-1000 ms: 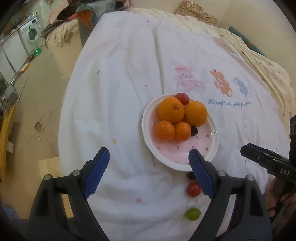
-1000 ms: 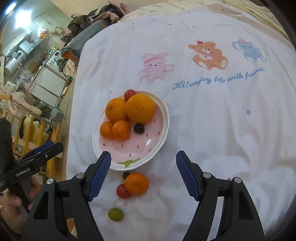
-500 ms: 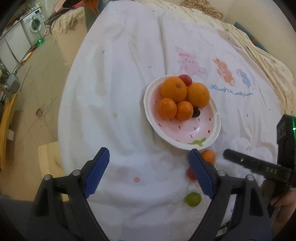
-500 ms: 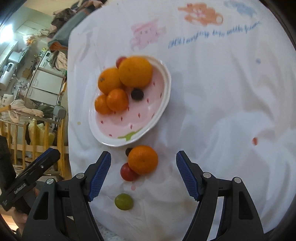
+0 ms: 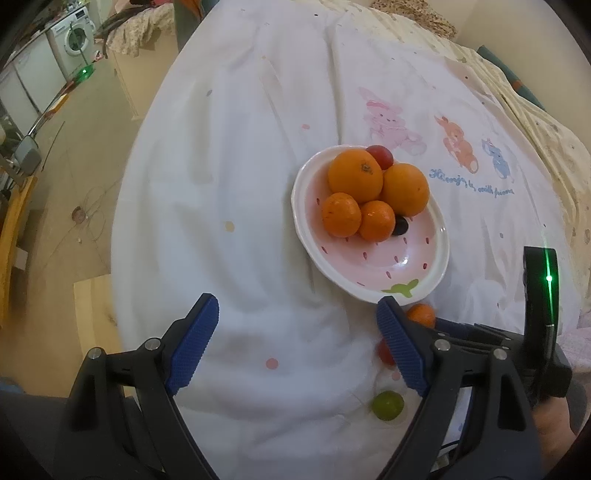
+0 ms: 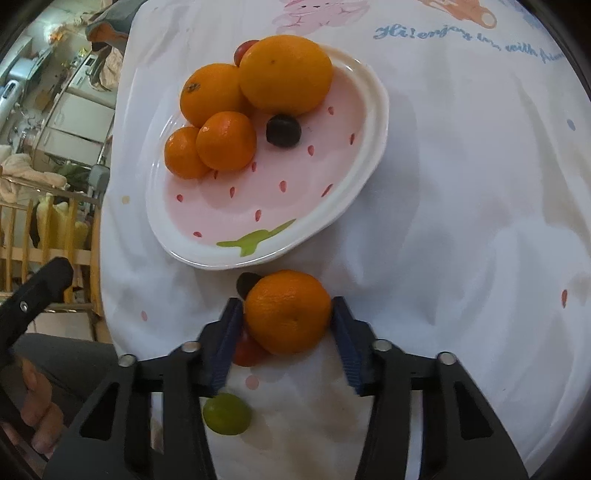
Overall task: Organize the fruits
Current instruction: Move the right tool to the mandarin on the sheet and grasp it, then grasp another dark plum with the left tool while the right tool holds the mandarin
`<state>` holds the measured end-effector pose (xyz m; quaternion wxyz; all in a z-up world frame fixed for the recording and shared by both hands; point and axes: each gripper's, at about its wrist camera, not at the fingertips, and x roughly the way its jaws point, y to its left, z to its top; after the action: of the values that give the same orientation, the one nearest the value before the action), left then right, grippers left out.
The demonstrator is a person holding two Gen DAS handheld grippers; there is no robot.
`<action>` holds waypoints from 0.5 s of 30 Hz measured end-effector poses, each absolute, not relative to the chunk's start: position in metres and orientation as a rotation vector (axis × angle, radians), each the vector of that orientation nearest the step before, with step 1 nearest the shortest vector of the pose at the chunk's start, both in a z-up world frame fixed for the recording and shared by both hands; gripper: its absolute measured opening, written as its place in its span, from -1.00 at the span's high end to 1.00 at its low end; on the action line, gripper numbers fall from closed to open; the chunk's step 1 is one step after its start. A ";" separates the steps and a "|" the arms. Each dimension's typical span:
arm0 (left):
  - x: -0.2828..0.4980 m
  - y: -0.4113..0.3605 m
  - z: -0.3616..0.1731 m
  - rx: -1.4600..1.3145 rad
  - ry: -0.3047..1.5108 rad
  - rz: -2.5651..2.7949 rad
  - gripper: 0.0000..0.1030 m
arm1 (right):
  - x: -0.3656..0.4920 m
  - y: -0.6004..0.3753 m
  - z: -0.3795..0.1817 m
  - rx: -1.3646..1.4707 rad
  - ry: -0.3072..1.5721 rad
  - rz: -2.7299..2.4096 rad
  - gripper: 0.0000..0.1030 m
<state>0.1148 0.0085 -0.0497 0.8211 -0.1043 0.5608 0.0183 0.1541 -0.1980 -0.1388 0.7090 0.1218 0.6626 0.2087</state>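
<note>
A white cartoon-print bedsheet covers the surface; a washing machine stands at ten o'clock. The right gripper is closing on a mandarin at six o'clock of the strawberry plate. The left gripper hangs spread, empty.

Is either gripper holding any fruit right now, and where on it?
The right gripper is closing on the loose mandarin on the cloth, pads at its left and right sides. The left gripper is open, holding nothing.

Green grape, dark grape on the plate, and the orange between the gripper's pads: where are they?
green grape [image 6: 226,413], right wrist view, its middle
dark grape [image 6: 283,130], right wrist view, its top
orange [image 6: 288,311], right wrist view, its middle
</note>
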 end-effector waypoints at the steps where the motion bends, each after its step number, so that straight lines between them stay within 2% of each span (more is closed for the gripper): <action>1: 0.115 0.009 -0.050 -0.224 1.193 0.042 -0.65 | 0.154 -0.199 -0.139 0.277 1.472 0.464 0.08; 7: 0.115 0.006 -0.053 -0.216 1.203 0.030 -0.65 | 0.153 -0.211 -0.133 0.331 1.455 0.460 0.09; 15: 0.113 -0.015 -0.066 -0.173 1.246 -0.031 -0.65 | 0.149 -0.260 -0.101 0.444 1.341 0.403 0.09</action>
<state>0.1127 -0.0150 -0.0663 0.8086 -0.0808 0.5826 -0.0145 0.1490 -0.2597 -0.1013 0.7420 0.2026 0.6119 0.1840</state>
